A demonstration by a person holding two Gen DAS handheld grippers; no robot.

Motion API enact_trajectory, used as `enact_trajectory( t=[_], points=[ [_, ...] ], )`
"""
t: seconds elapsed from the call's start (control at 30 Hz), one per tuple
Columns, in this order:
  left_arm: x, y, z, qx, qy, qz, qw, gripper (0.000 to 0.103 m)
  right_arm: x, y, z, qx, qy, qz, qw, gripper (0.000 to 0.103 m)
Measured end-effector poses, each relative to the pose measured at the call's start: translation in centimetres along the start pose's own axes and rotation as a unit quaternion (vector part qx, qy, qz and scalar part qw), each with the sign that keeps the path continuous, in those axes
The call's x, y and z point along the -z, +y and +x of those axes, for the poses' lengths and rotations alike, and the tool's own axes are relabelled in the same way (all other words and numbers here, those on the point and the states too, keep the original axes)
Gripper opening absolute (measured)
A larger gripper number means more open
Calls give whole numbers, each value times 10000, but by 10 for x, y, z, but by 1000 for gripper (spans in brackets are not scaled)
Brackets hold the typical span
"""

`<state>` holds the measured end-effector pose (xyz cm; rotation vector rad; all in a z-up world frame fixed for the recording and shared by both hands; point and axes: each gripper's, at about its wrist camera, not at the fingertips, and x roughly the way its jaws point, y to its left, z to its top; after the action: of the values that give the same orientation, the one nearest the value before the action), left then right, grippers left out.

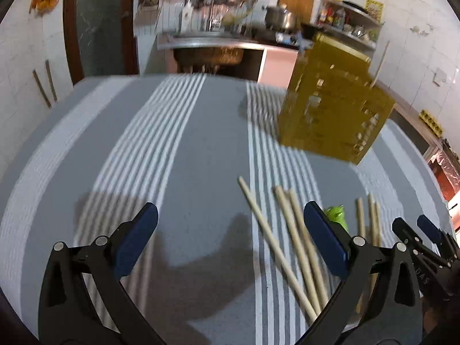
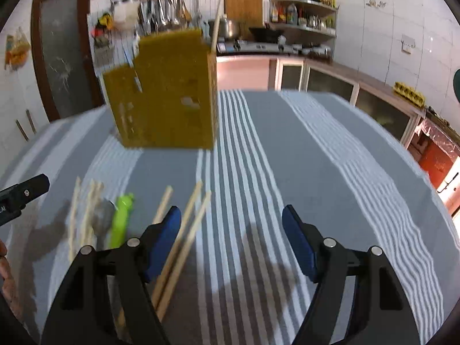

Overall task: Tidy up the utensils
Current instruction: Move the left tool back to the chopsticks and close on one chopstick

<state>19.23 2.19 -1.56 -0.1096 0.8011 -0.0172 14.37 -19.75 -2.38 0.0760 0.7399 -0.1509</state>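
Observation:
A yellow slotted utensil holder (image 1: 333, 106) stands on the striped cloth, with one wooden chopstick (image 1: 381, 61) upright in it. It also shows in the right wrist view (image 2: 166, 92). Several loose wooden chopsticks (image 1: 287, 247) lie on the cloth, with a green-handled spoon (image 2: 122, 218) among them. My left gripper (image 1: 230, 230) is open and empty, its right finger over the chopsticks. My right gripper (image 2: 233, 230) is open and empty, its left finger over two chopsticks (image 2: 184, 230). The right gripper's fingertips (image 1: 425, 227) show at the lower right of the left wrist view.
The table carries a grey cloth with white stripes (image 2: 330, 158). Behind it run a kitchen counter (image 2: 287, 50), a hanging utensil rack (image 2: 155, 8), shelves (image 2: 304, 17) and a brown door (image 2: 60, 57). The left gripper's tip (image 2: 26, 189) shows at the left edge.

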Motion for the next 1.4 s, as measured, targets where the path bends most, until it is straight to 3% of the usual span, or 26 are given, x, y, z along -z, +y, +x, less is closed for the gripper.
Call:
enact_trajectory(
  t=[0.6, 0.7, 0.77, 1.03, 1.17, 1.4],
  points=[
    [17, -12, 42, -471, 601, 430, 9962, 98, 4, 7, 33, 39, 509, 31, 9987, 72],
    [16, -13, 43, -434, 621, 437, 9962, 98, 5, 11, 33, 99, 519, -71, 9986, 69],
    [16, -12, 42, -392, 628, 415, 9964, 97, 5, 12, 32, 27, 525, -66, 9986, 62],
    [18, -23, 36, -123, 620, 755, 9951, 67, 5, 15, 30, -333, 601, 4, 9976, 31],
    [15, -22, 36, 39, 695, 722, 9950, 59, -1, 23, 36, -285, 783, -145, 9964, 26],
    [15, -23, 35, 152, 713, 729, 9947, 34, -8, 32, 44, -294, 825, -165, 9960, 13]
  ],
)
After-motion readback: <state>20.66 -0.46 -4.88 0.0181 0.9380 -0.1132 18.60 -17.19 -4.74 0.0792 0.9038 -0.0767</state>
